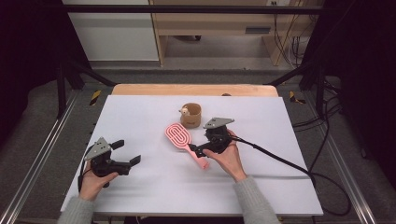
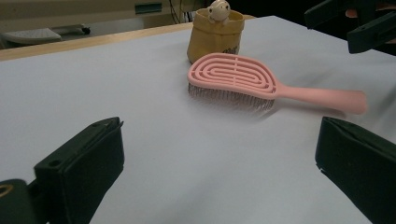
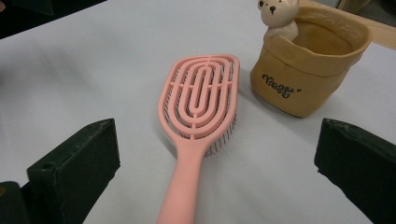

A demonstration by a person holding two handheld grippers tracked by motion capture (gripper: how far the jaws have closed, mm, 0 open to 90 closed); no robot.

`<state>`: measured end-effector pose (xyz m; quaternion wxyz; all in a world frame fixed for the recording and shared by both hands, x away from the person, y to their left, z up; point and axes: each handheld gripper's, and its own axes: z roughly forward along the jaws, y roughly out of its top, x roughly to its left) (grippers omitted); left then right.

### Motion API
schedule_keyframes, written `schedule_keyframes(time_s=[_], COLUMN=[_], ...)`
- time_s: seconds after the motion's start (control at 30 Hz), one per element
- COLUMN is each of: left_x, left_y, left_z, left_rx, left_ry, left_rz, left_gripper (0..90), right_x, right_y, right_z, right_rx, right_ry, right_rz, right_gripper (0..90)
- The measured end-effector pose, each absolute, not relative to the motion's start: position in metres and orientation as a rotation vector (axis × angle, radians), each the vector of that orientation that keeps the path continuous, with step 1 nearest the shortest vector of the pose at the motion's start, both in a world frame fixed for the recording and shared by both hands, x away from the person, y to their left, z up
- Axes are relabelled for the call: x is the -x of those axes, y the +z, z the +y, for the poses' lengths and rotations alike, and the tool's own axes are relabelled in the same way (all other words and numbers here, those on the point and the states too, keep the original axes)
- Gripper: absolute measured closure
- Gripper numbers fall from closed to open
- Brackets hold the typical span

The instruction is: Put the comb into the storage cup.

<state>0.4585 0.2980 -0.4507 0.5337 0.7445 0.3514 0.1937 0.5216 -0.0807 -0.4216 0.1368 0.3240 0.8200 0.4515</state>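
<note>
Two items lie on the white tabletop, both near its middle, toward the far edge. We list first a pink hairbrush, bristles down, its oval head just beside the second item and its handle slanting toward the near right corner. Second, a tan fabric pot with dark lettering, a small pale bear figure perched on its rim; brush head and pot stand close but apart.

We note the right gripper at the handle's end, its fingers spread wide to either side of the handle, not touching it. The left gripper sits toward the near left corner, well apart from the brush, fingers likewise open and empty. Bare tabletop lies between it and the brush.
</note>
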Motion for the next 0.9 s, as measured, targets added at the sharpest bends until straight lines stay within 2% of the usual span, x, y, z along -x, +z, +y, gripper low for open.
schedule_keyframes(time_s=[0.47,0.9], left_x=[-0.459,-0.459], left_y=[-0.451,-0.451], left_z=[0.298,0.298], left_rx=[-1.777,-1.777], left_ry=[0.461,0.460], left_rz=[0.838,0.840], left_gripper=[1.0,1.0], right_x=[-0.525,-0.532], right_y=[-0.427,-0.450], right_z=[-0.064,-0.045], right_rx=[-0.910,-0.938], right_ry=[1.262,1.120], right_rz=[2.403,2.465], right_gripper=[0.6,3.8])
